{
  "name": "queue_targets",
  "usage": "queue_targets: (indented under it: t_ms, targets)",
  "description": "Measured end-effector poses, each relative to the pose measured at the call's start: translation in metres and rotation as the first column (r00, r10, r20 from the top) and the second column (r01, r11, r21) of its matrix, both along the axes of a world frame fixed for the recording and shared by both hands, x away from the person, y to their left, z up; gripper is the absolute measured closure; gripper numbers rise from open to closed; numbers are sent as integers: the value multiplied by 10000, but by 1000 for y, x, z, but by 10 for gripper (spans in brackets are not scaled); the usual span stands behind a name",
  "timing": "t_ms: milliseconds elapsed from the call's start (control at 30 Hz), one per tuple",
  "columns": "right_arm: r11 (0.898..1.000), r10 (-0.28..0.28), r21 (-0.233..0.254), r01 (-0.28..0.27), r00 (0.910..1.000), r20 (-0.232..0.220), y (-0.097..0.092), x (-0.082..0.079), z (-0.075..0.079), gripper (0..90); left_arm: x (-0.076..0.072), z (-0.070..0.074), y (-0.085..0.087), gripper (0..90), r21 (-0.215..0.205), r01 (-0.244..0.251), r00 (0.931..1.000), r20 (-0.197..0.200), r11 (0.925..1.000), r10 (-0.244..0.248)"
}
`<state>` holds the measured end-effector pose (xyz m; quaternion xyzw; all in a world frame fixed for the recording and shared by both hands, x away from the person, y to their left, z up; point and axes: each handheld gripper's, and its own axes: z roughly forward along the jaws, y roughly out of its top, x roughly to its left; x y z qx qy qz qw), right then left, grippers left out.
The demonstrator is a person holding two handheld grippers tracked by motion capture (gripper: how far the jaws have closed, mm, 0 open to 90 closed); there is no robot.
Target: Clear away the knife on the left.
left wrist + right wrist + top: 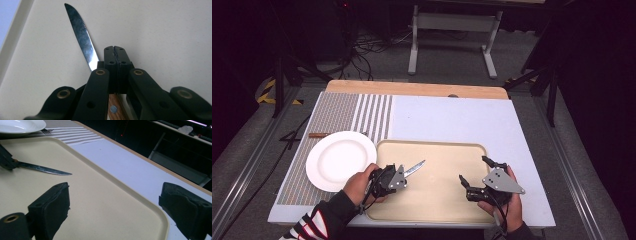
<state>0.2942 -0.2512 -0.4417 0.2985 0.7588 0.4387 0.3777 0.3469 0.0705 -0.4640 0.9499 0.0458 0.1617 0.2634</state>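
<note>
the left gripper point(404, 175) is held low in the person's left hand point(359, 182), jaws pinched tight together and pointing toward the right. the right gripper point(473, 171) sits in the right hand point(504, 202), jaws spread wide apart with nothing between them, aimed toward the left. a striped sleeve point(317, 224) covers the left forearm.

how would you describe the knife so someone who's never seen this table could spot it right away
Find the beige tray at the near edge of the table, just right of the white plate. Over the tray's left part, the left tongs are shut on the knife at its wooden handle, and its blade juts out past them. It is the one shiny, serrated metal thing over the plain tray.
</note>
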Motion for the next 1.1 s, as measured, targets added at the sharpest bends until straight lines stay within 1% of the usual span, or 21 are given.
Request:
queue_targets:
  t_ms: [33,67,100,167,200,233,267,300,533,567,600,633,700,767,867,967,1000,1033,1100]
  targets:
    - [10000,0,-43,0,10000,-7,0,0,0,101,2,0,-1,899,40,-13,10000,3,10000,13]
    - [10000,7,-90,-7,10000,-18,1,0,-1,101,4,1,-2,900,75,-31,10000,-83,10000,32]
    - [9999,33,-123,-33,10000,-63,1,1,-1,100,5,2,-2,900,187,-40,9999,-116,9998,42]
    - [9998,38,-170,-40,9999,-103,2,1,-1,100,7,3,-1,900,450,-208,9998,82,9988,205]
    - [9998,45,-176,-47,9999,-114,2,1,-2,100,8,3,1,900,470,-198,9998,7,9987,197]
    - [9998,48,-182,-51,9999,-133,2,1,-2,101,9,3,2,900,404,-252,9997,-51,9989,254]
    - [9998,57,-191,-60,9999,-146,2,1,-2,101,9,3,2,900,404,-252,9997,-51,9989,254]
    - [9998,53,-195,-56,9999,-157,2,1,-2,101,10,3,6,900,415,-322,9994,-113,9986,327]
    - [9997,50,-233,-55,9998,-205,2,1,-2,101,6,5,19,900,688,-412,9990,-130,9968,422]
    - [9996,54,-261,-60,9997,-220,2,1,-2,101,6,4,23,900,611,-483,9986,-209,9970,496]
    - [9996,54,-261,-60,9997,-220,2,1,-2,101,6,4,23,900,611,-483,9986,-209,9970,496]
    - [9995,53,-318,-60,9997,-218,2,1,-2,101,6,4,28,900,588,-525,9982,-267,9969,542]
    - [9995,31,-302,-38,9997,-222,2,1,-2,101,6,4,31,900,607,-569,9979,-266,9965,586]
    - [9995,13,-303,-20,9997,-224,2,1,-2,101,5,4,33,900,507,-605,9978,-258,9969,618]
    - [9996,-1,-280,-5,9998,-223,2,1,-2,101,4,4,36,900,547,-593,9976,-315,9967,611]
    - [9996,13,-294,-20,9997,-256,2,1,-3,101,4,4,40,900,460,-616,9973,-373,9970,633]
    - [9996,13,-294,-20,9997,-256,2,1,-3,101,4,4,41,900,441,-613,9970,-447,9971,633]
    - [9995,24,-313,-33,9997,-263,3,1,-3,101,4,4,42,900,454,-636,9971,-381,9969,654]
    - [9994,17,-337,-25,9997,-256,3,2,-3,101,3,3,46,900,363,-701,9966,-419,9969,716]
